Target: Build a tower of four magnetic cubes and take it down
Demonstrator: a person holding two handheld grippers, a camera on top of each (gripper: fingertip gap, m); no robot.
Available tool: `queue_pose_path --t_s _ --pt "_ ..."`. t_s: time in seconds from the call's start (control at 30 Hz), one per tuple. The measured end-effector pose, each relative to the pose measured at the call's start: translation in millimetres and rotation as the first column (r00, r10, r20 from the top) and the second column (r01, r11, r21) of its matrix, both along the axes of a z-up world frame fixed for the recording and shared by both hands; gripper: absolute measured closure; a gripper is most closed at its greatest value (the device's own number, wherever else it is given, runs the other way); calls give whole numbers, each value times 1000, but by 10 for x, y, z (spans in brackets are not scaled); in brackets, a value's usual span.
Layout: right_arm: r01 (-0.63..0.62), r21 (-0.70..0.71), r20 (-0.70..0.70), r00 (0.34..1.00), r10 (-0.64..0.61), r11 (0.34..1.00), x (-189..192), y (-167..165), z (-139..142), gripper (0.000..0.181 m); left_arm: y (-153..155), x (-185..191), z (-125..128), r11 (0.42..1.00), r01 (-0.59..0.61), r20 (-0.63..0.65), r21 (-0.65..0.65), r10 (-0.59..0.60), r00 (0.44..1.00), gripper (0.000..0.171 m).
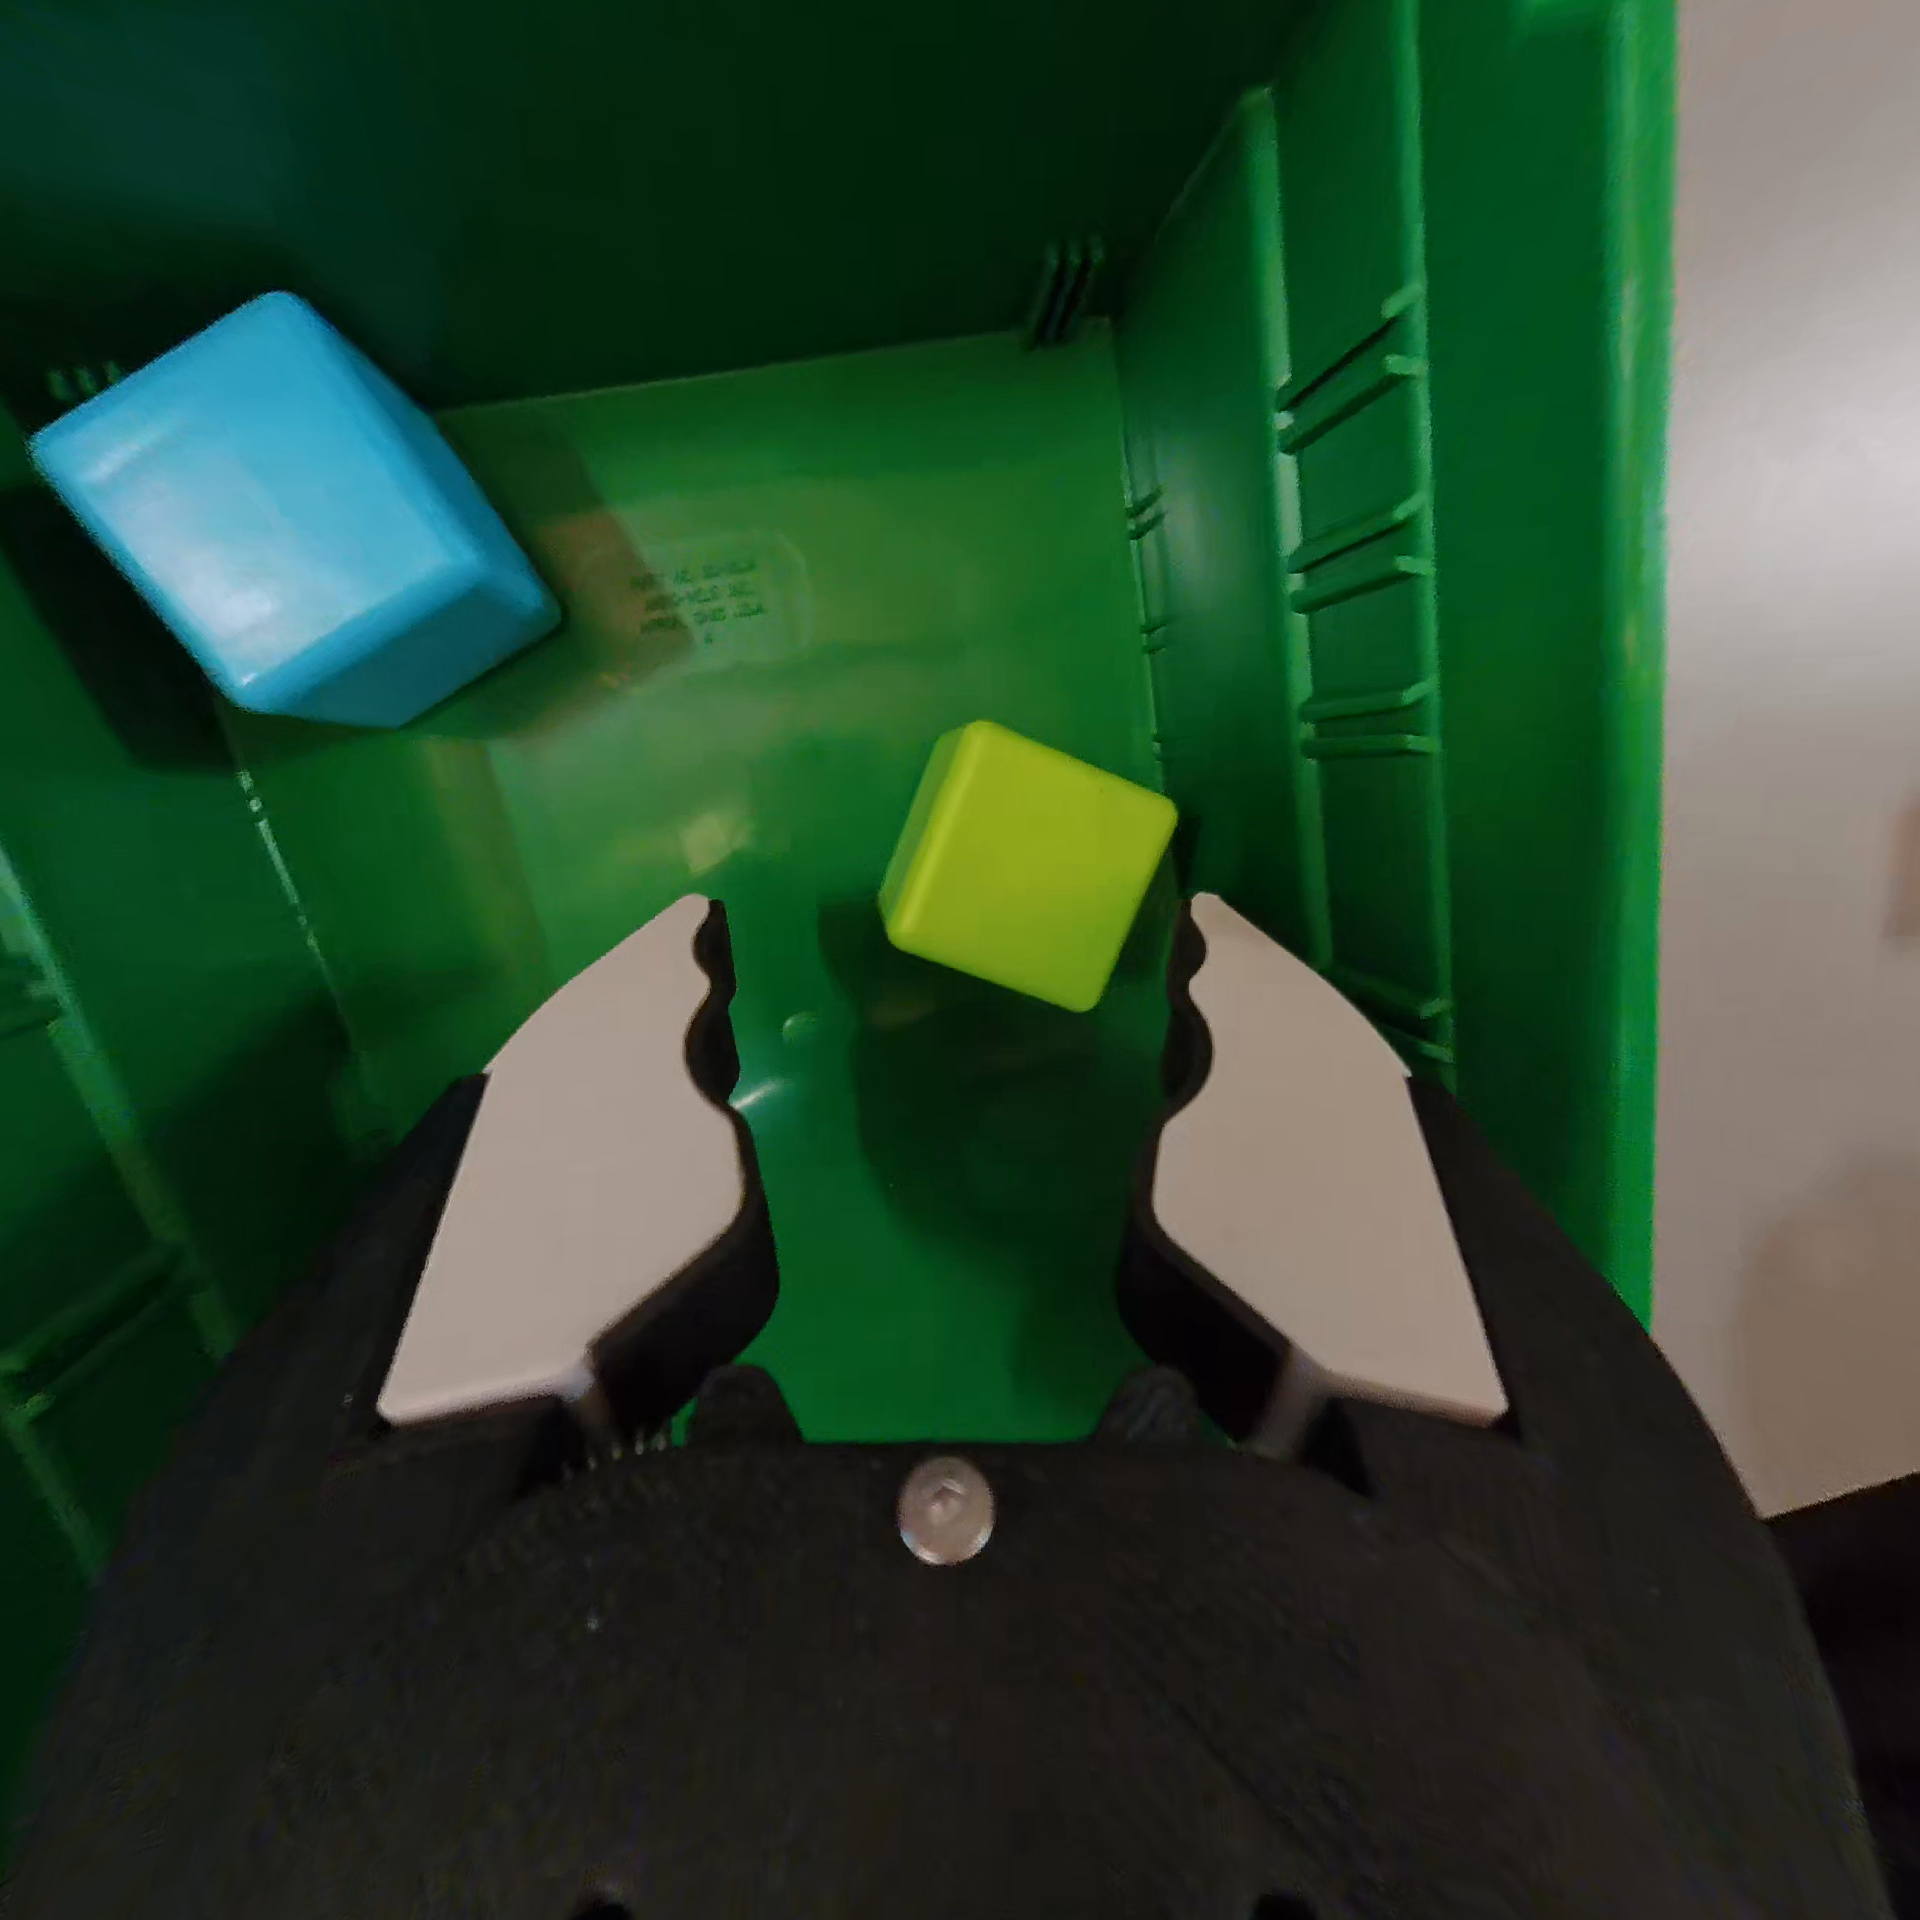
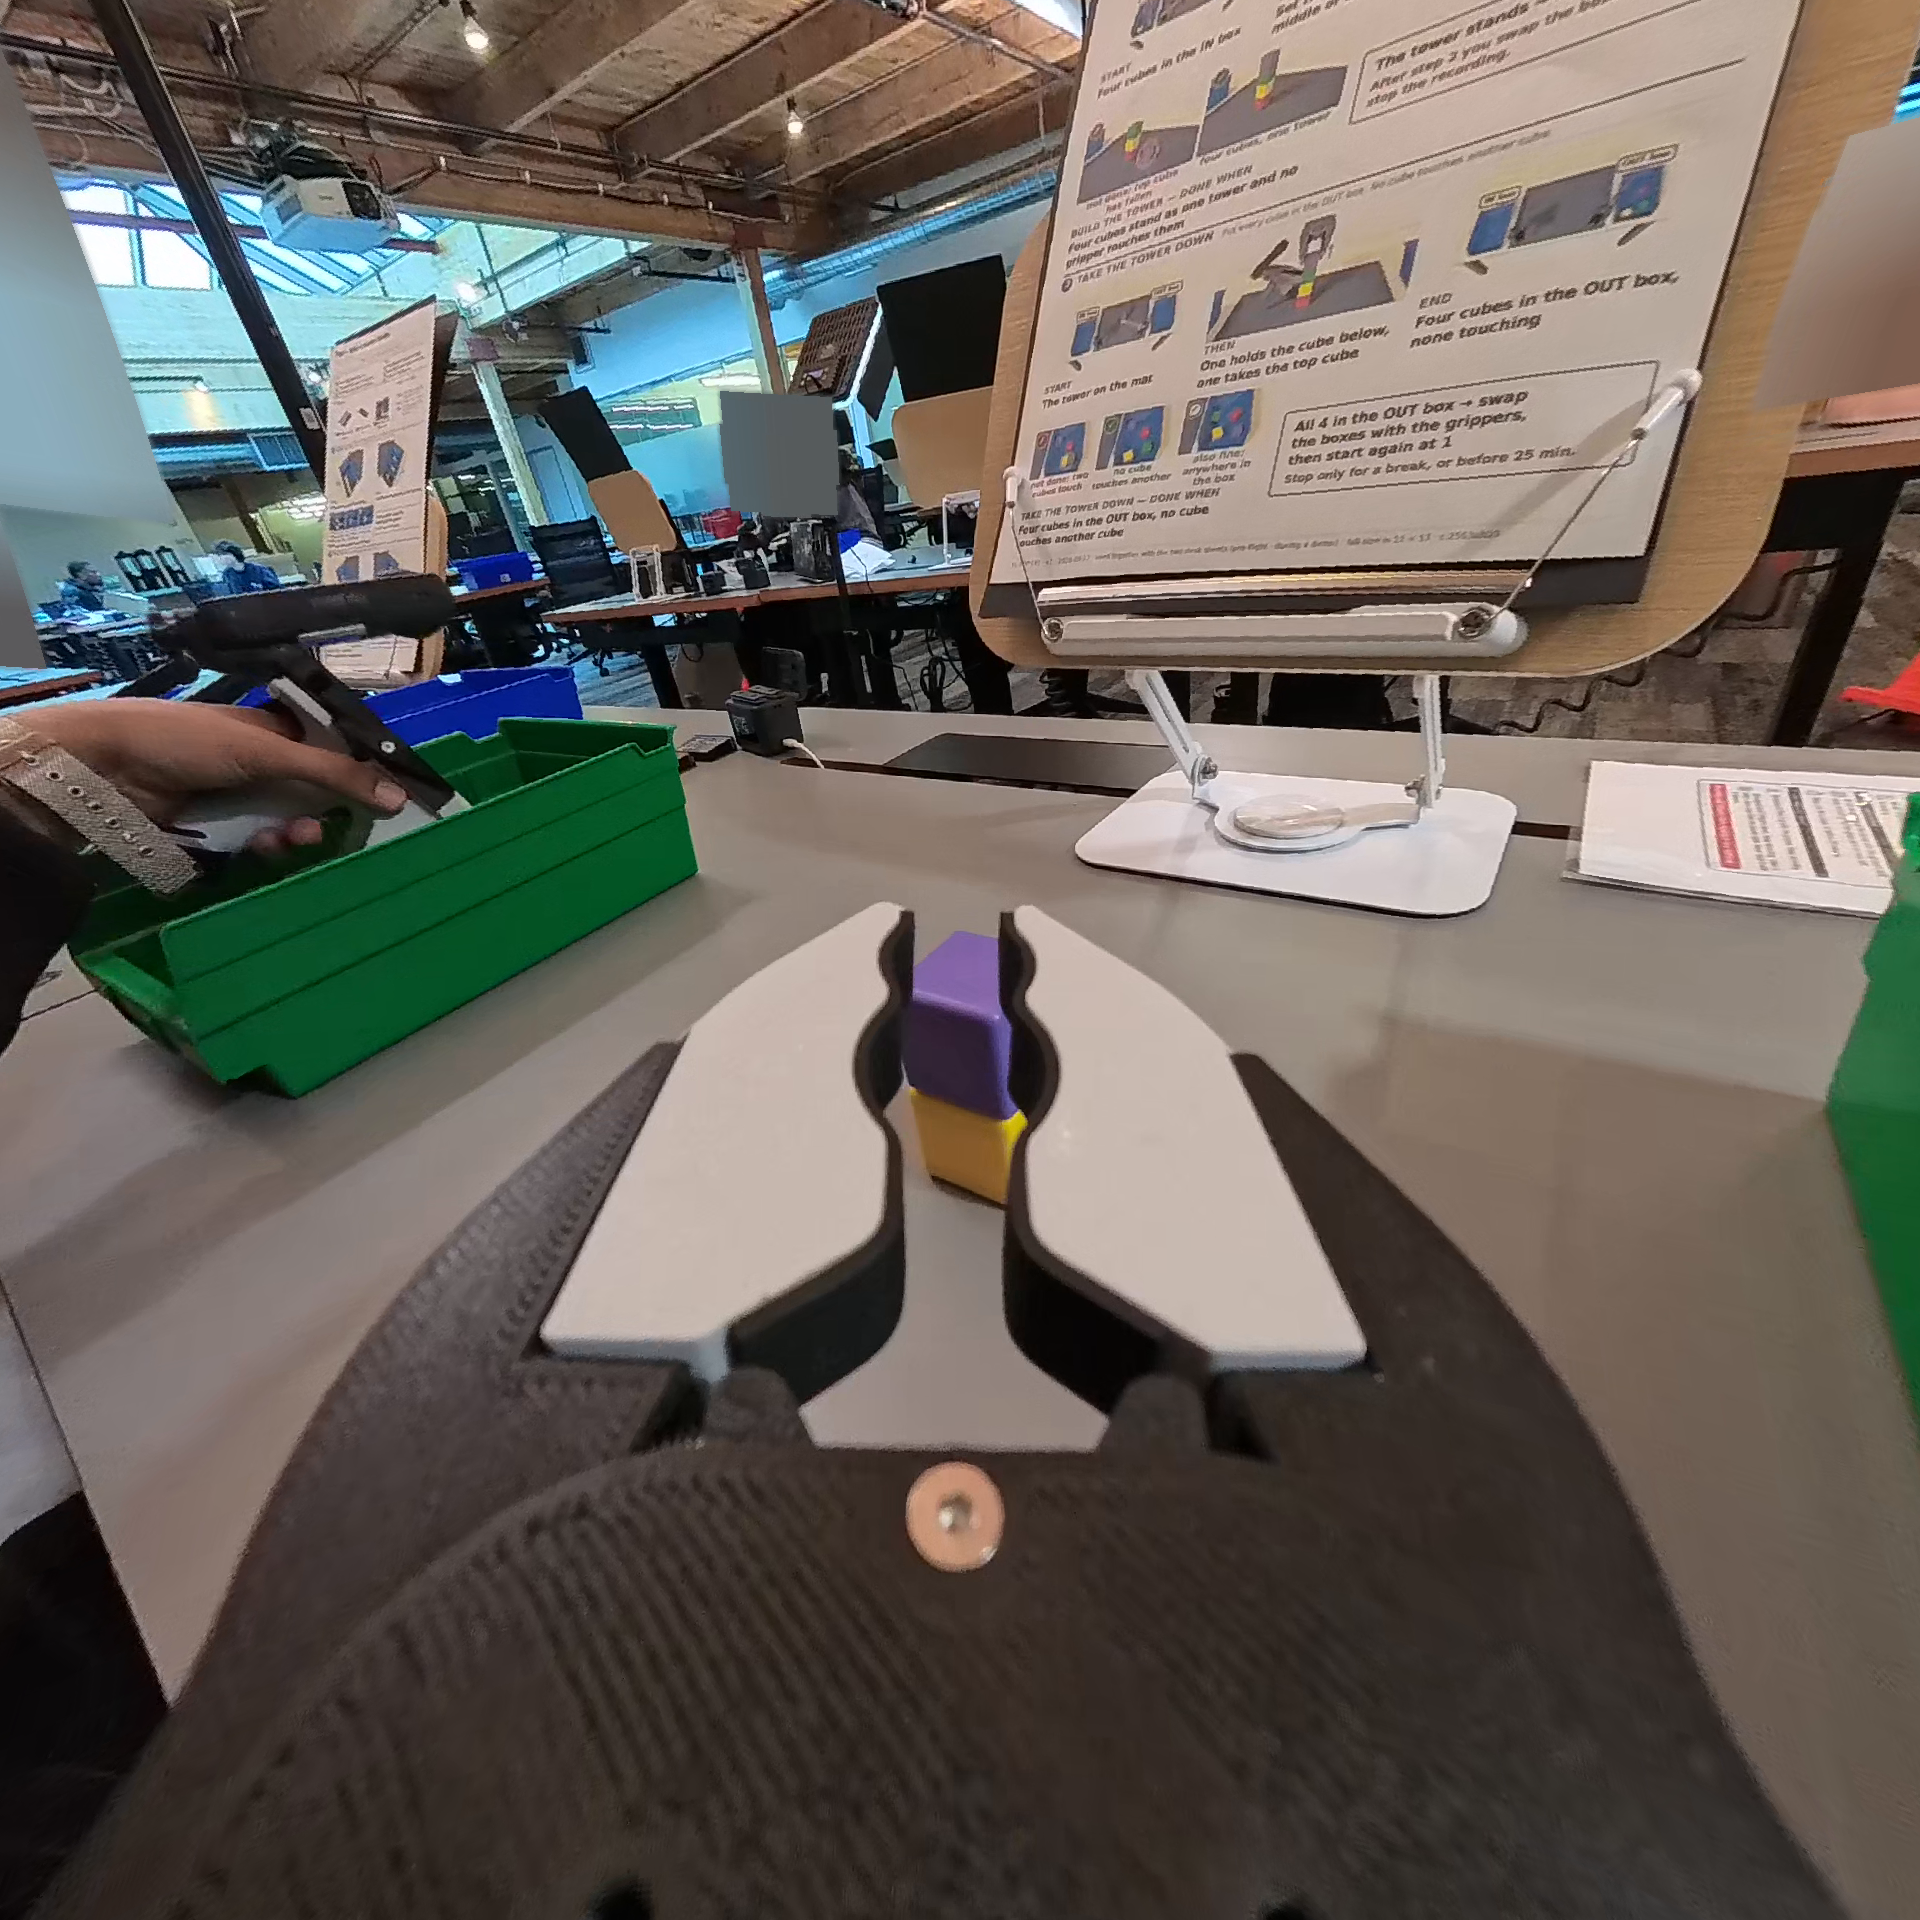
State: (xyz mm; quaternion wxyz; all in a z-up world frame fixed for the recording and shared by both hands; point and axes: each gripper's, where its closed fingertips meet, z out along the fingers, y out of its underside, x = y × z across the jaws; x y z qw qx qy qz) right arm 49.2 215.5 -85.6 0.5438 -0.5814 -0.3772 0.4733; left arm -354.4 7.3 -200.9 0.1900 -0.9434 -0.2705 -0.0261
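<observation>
My left gripper point(image 1: 954, 906) is open and points down into a green bin point(image 1: 1351, 520). A lime-green cube point(image 1: 1023, 868) lies on the bin floor just ahead of the fingertips, closer to the right finger point(image 1: 1278, 1049). A light blue cube point(image 1: 281, 509) lies at the bin's far left. My right gripper point(image 2: 956, 925) is shut on a purple cube point(image 2: 958, 1023) that sits on a yellow cube point(image 2: 971, 1153) on the grey table point(image 2: 1455, 1091). The right wrist view also shows the green bin point(image 2: 416, 914) at the left, with a hand holding the left gripper point(image 2: 353, 727) in it.
An instruction sheet on a white stand point(image 2: 1299, 831) stands behind the stacked cubes. A second green bin point(image 2: 1881, 1091) is at the right edge. A printed paper point(image 2: 1745, 831) lies at the far right. A blue bin point(image 2: 478, 696) sits behind the green one. About 45 centimetres separates my left fingertips from my right.
</observation>
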Motion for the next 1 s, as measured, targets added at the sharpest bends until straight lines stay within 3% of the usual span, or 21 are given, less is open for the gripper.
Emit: queue_pose_path --t_s 0.2,0.33,0.57,0.7,0.87,1.0 --pt "2 -3 0 1000 -2 1000 2 8 -4 166 21 82 -206 993 80 4 -88 -80 997 91" --pt "1 -6 1 1000 -1 1000 3 9 -5 165 79 65 -146 997 73 15 -32 -73 997 120" --pt "1 -17 2 1000 -1 1000 -6 20 -17 165 86 -27 527 990 40 -89 139 -28 996 121" --pt "4 -21 4 1000 -4 1000 -2 29 -27 165 246 102 1047 964 111 -210 240 -61 976 122" --pt "29 -17 14 999 -29 999 86 62 -47 165 795 646 1626 849 355 -342 391 -225 913 122" --pt "73 -12 17 997 -73 997 251 105 -48 165 1318 1293 1805 671 550 -353 497 -422 835 122"
